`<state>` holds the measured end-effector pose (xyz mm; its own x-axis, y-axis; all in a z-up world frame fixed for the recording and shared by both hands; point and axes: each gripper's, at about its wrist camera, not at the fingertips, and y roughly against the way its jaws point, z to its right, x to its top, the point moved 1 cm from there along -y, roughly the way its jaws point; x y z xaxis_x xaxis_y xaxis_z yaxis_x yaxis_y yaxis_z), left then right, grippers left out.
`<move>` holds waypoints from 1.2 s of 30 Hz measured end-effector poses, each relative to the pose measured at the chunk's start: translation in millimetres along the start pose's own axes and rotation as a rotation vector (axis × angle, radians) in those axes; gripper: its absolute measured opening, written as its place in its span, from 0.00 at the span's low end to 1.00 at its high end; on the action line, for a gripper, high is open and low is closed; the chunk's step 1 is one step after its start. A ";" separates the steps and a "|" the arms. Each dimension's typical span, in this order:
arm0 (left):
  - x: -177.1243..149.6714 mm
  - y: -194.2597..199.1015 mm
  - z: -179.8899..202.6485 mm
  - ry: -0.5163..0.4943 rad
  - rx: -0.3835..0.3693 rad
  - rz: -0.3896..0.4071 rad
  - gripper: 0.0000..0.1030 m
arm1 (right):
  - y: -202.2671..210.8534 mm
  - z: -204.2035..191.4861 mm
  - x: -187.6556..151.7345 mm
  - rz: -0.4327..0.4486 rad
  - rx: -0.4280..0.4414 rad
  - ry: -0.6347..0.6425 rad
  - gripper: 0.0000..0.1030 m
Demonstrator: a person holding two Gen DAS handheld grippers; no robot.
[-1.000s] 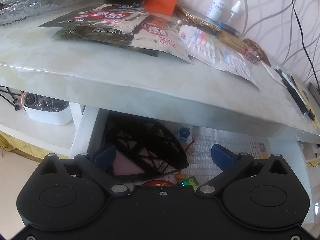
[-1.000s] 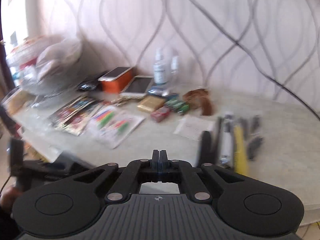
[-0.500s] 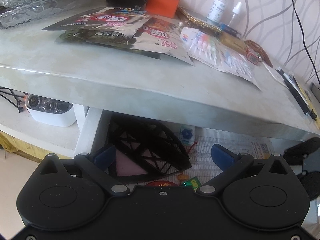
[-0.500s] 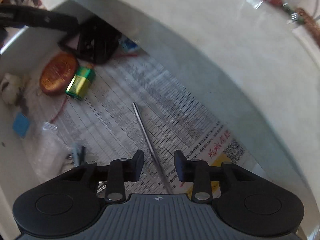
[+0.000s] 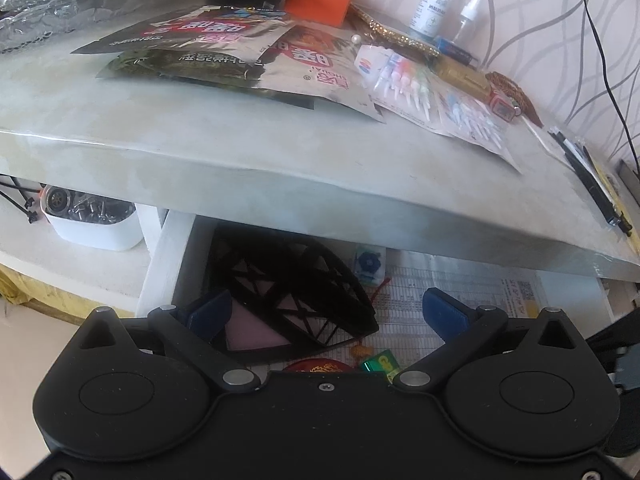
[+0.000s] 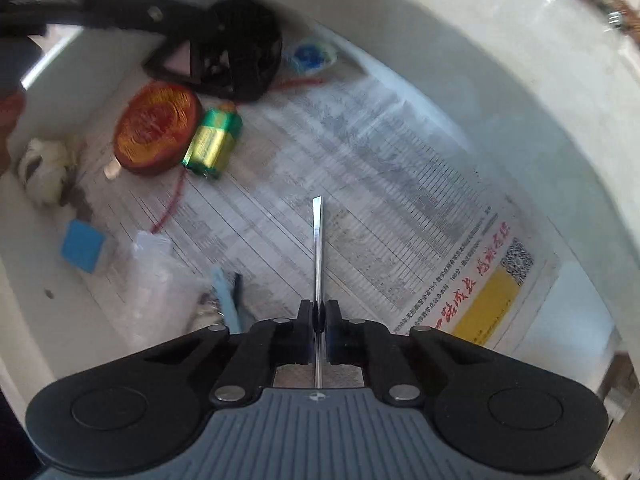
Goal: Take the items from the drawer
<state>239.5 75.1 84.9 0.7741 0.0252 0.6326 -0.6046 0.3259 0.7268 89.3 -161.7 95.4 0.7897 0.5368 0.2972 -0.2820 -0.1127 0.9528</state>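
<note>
The white drawer (image 6: 24, 280) stands pulled out under the tabletop and is lined with newspaper (image 6: 380, 200). My right gripper (image 6: 319, 312) points down into it, its jaws closing tight on a thin metal rod (image 6: 317, 240) that sticks straight out ahead of the pads. Further in lie a green battery (image 6: 214, 142), a red-orange round disc (image 6: 156, 128) and a black lattice piece (image 6: 232, 52). My left gripper (image 5: 324, 306) hangs open at the drawer's front above the black lattice piece (image 5: 288, 300), holding nothing.
The tabletop (image 5: 240, 152) overhangs the drawer and carries foil packets, dropper bottles and an orange box. A blue cube (image 6: 82, 250) and a clear plastic bag (image 6: 160, 268) lie by the drawer's left wall. A white tub (image 5: 92, 228) sits on the shelf at left.
The right gripper dropped from above the tabletop into the drawer, opened around the metal rod, then shut on it. The left gripper stayed where it was.
</note>
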 end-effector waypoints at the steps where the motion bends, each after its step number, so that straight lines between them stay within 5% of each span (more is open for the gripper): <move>1: -0.1 -0.3 0.5 -0.003 0.000 -0.001 1.00 | 8.5 -0.2 -2.0 0.030 -0.017 -0.016 0.07; 7: -1.0 -1.4 3.3 -0.018 0.008 -0.008 1.00 | 74.3 9.8 -6.4 0.192 -0.118 -0.097 0.00; 12: -1.4 -1.7 4.6 -0.022 0.017 -0.010 1.00 | 97.9 23.6 -11.0 0.223 -0.146 -0.164 0.00; 15: -1.9 -1.3 4.9 -0.024 0.022 -0.011 1.00 | 79.2 35.1 -4.6 0.149 -0.095 -0.163 0.05; 17: -2.3 -1.0 5.2 -0.025 0.025 -0.012 1.00 | 54.8 34.6 -1.3 0.070 -0.071 -0.127 0.30; 18: -2.4 -0.8 5.2 -0.025 0.028 -0.011 1.00 | 40.5 32.7 -1.0 0.021 -0.059 -0.096 0.34; 22: -2.9 -0.8 4.7 -0.026 0.038 -0.010 1.00 | -1.6 26.1 1.9 -0.136 -0.042 0.007 0.30; 30: -3.8 -3.6 9.1 -0.050 0.038 -0.022 1.00 | -20.6 24.6 25.3 -0.256 -0.021 0.111 0.29; 36: -4.2 -3.8 9.6 -0.057 0.019 -0.026 1.00 | -21.7 34.0 16.4 -0.213 0.047 0.112 0.29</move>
<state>236.7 64.7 82.1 0.7777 -0.0373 0.6275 -0.5886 0.3074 0.7477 126.9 -178.9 81.7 0.7627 0.6414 0.0828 -0.0875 -0.0246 0.9959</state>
